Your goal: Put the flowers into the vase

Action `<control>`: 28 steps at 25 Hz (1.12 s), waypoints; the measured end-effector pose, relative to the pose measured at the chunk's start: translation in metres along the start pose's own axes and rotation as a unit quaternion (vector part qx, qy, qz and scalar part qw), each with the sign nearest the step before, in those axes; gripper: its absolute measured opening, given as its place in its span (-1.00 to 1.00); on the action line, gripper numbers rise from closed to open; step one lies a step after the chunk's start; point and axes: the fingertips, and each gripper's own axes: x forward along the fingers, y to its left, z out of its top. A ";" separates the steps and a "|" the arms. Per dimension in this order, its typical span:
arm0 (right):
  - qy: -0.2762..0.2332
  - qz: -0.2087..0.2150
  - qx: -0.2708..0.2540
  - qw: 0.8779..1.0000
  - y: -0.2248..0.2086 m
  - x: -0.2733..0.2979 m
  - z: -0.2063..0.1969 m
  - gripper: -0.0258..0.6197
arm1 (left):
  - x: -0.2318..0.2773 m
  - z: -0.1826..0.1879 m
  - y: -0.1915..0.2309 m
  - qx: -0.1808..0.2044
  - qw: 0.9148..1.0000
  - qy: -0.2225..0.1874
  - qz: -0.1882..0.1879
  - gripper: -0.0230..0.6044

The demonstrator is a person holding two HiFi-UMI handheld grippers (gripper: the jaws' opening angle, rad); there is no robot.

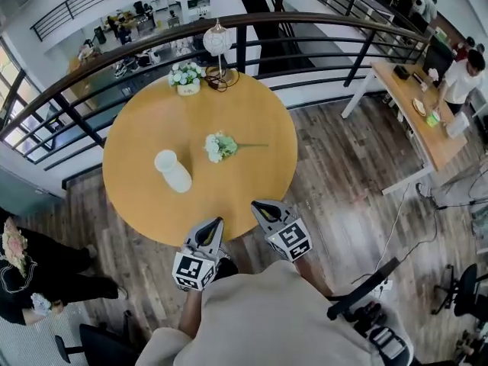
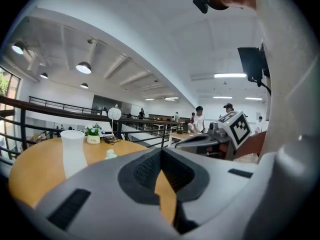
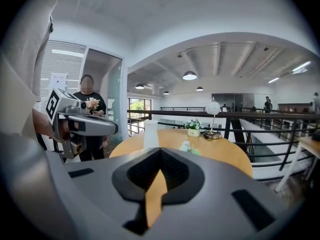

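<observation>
A white vase [image 1: 174,171] stands upright left of the middle of the round wooden table [image 1: 252,105]. A bunch of pale flowers [image 1: 221,146] lies flat to its right, stem pointing right. Both grippers hover at the table's near edge, well short of them. My left gripper [image 1: 217,222] is shut and empty, and my right gripper [image 1: 258,204] is shut and empty too. The left gripper view has the left gripper [image 2: 161,151] with the vase [image 2: 73,153] and flowers [image 2: 110,154] ahead to its left. The right gripper view has the right gripper [image 3: 160,151] facing the vase [image 3: 150,134] and flowers [image 3: 186,146].
A small pot of white flowers [image 1: 187,77] and a round lamp [image 1: 217,40] with a coiled cable stand at the table's far edge. A dark railing [image 1: 305,21] curves behind it. A person [image 1: 30,273] stands at the left, a long desk [image 1: 412,113] at the right.
</observation>
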 end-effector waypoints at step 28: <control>0.068 0.040 0.051 0.996 -0.097 0.136 -0.005 -0.72 | 0.075 0.009 0.100 -0.047 0.998 0.027 0.041 -0.91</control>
